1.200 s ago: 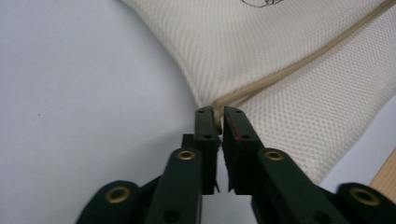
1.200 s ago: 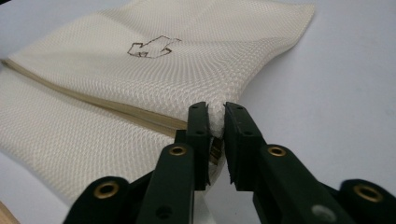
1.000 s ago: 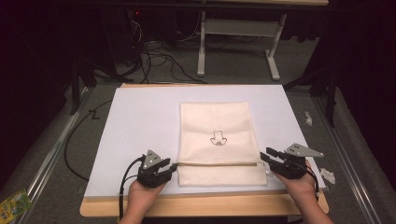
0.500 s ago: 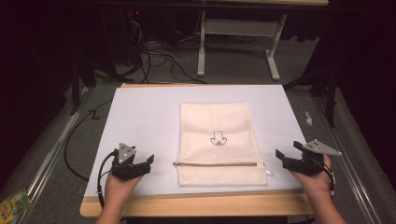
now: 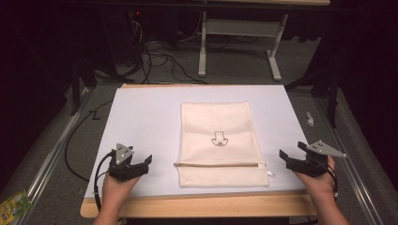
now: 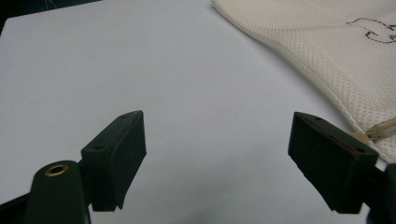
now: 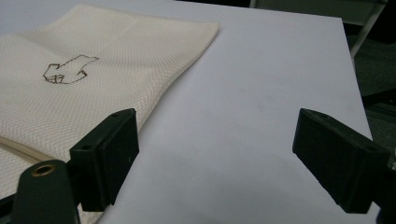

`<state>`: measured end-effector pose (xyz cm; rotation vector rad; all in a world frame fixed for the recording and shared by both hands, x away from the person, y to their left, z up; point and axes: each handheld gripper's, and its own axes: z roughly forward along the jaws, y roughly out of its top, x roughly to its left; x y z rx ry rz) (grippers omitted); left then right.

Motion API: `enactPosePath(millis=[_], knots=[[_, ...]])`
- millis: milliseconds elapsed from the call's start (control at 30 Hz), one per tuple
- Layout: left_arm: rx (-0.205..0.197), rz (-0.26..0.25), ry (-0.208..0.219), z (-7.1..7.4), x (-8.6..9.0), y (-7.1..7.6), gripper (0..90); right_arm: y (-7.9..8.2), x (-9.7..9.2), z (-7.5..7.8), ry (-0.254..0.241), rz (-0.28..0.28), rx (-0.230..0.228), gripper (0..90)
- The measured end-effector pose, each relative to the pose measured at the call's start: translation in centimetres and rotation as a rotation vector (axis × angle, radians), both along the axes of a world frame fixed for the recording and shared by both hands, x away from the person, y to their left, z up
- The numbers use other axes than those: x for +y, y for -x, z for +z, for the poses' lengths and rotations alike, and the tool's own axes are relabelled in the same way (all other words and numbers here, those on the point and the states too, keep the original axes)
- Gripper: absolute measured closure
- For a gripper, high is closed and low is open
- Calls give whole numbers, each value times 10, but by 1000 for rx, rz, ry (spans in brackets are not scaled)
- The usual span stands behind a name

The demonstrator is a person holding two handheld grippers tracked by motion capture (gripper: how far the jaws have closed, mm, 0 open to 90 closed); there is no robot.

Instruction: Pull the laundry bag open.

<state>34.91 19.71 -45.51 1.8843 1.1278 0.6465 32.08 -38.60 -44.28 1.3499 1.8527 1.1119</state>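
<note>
Cream mesh zipper pouch (image 5: 218,143) lies flat at the centre of the white mat (image 5: 141,122), zipper toward the frame's bottom, with the left gripper (image 5: 141,165) lower left and right gripper (image 5: 287,160) lower right, both spread wide and empty.

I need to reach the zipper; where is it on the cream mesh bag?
In the high view, the tan zipper runs across the cream mesh bag near its near edge, between both grippers.
</note>
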Motion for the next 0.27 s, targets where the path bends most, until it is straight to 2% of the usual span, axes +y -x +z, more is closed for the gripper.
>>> enactPosePath(millis=[133, 267], knots=[[10, 14, 17, -1, 3, -1, 196, 1, -3, 0, -19, -8, 10, 151], [10, 15, 24, -2, 3, -2, 193, -1, -3, -1, -17, -6, 10, 151]])
